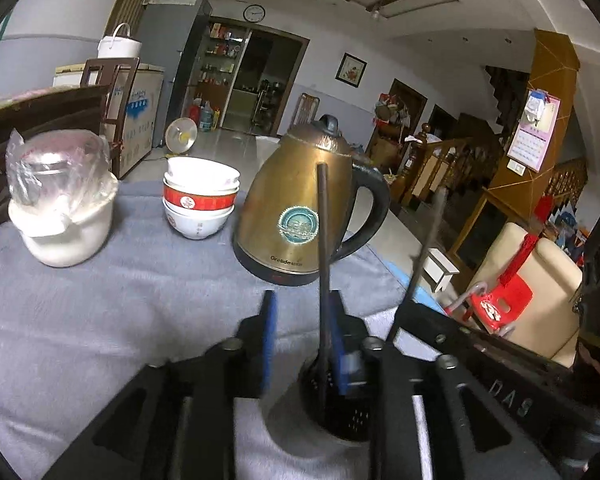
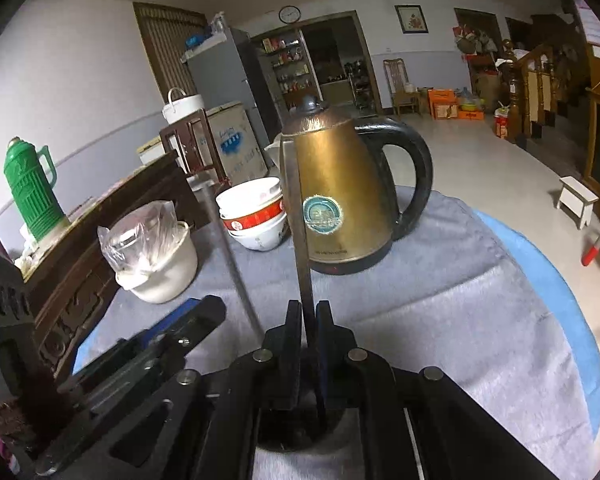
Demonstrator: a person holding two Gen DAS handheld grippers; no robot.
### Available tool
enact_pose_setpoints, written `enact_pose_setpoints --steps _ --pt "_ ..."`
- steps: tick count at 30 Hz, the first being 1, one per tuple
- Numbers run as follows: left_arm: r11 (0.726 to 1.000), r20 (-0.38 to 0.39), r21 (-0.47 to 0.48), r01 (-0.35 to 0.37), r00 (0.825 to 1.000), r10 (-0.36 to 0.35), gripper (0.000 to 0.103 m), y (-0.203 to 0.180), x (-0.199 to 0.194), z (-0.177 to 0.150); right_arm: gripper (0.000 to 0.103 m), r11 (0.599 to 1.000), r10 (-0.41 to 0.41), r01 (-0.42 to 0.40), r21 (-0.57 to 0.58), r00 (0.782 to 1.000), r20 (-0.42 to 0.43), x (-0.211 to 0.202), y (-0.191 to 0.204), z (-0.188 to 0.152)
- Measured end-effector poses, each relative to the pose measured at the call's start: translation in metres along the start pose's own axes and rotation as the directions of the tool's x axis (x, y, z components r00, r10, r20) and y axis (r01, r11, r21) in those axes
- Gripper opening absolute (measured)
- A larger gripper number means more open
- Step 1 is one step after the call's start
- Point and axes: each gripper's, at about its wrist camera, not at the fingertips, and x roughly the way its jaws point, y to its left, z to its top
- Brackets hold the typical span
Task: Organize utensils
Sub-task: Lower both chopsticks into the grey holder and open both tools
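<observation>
Below our left gripper (image 1: 300, 344) sits a dark holder (image 1: 340, 412); its spread jaws flank a stick (image 1: 323, 248) already standing inside, likely just freed. Our right gripper (image 2: 309, 332) pinches a second stick (image 2: 296, 216) upright over the holder, kettle (image 2: 340, 188) ahead, ready to drop.

Each claw (image 1: 304, 332) (image 2: 309, 320) is black, with blue pads, silver round bolts and angular cut-out arms.

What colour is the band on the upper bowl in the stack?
Red, with a white round emblem, on the stacked bowls; clearest in the left wrist view.
</observation>
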Motion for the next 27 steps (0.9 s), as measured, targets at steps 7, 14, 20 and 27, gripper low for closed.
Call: enact_pose_setpoints --steps 7,14,20,27 --pt "0.998 0.072 -0.058 -0.027 0.997 0.032 0.067 0.025 -0.069 0.007 0.051 0.999 -0.034 0.033 0.016 0.995 0.09 -0.066 0.0 0.009" --pt "0.987 0.015 -0.071 -0.143 0.989 0.145 0.078 0.055 -0.118 -0.014 0.073 1.0 0.007 -0.008 0.015 0.995 0.098 -0.109 0.015 -0.019" --pt "0.959 -0.133 -0.017 -0.281 0.952 0.277 0.079 0.076 -0.126 -0.063 0.073 1.0 0.023 -0.024 -0.013 0.996 -0.083 -0.093 0.027 -0.089" --pt "0.935 -0.254 -0.014 -0.353 0.906 0.338 0.079 0.1 -0.128 -0.106 0.073 1.0 -0.02 0.025 0.017 0.968 -0.249 -0.062 0.02 -0.157"
